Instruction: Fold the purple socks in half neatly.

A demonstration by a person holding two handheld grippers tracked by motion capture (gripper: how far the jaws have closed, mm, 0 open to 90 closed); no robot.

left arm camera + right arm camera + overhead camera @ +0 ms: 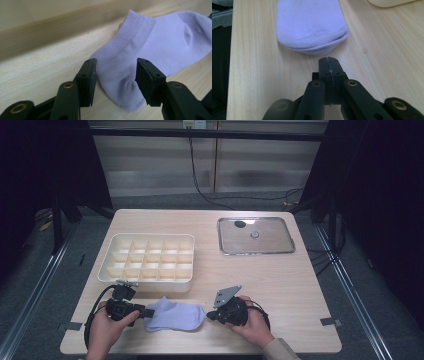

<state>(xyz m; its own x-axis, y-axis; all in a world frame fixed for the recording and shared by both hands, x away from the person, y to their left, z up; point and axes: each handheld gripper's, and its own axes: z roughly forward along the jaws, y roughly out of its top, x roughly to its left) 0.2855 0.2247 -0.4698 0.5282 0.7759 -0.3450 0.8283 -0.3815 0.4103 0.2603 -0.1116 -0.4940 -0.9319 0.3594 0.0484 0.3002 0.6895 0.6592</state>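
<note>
**A:** Item one, your left tool?

**B:** My left gripper (146, 312), black, two-jawed, held low at the near left of the pale wooden table (280, 280). My left hand (107, 327) comes in from the near edge and wraps the body from behind, so the tool lies about level, pointing right. Jaws part-spread, one each side of the end of the lavender knitted ankle sock (140, 55). In the left gripper view the right pad dents the fabric, and the left pad sits at the sock's edge. Whether they are pinching it, I cannot tell.

**A:** Item two, the sock's place?

**B:** Flat on the table near its front edge, between my two tools, just in front of the cream plastic tray (187, 240) of small square compartments. Ribbed cuff toward the tray side, rounded toe pointing at my right tool.

**A:** Item three, the right tool?

**B:** My right gripper (209, 316), black, grey three-cornered plate on top, cupped in my right hand (250, 320), pointing left. Jaws pressed together, nothing between. In the right gripper view the tips rest on the wood just short of the toe, not touching it.

**A:** Other stock?

**B:** One shiny rectangular metal tray (256, 249), far right of the table, well apart from both hands.
</note>
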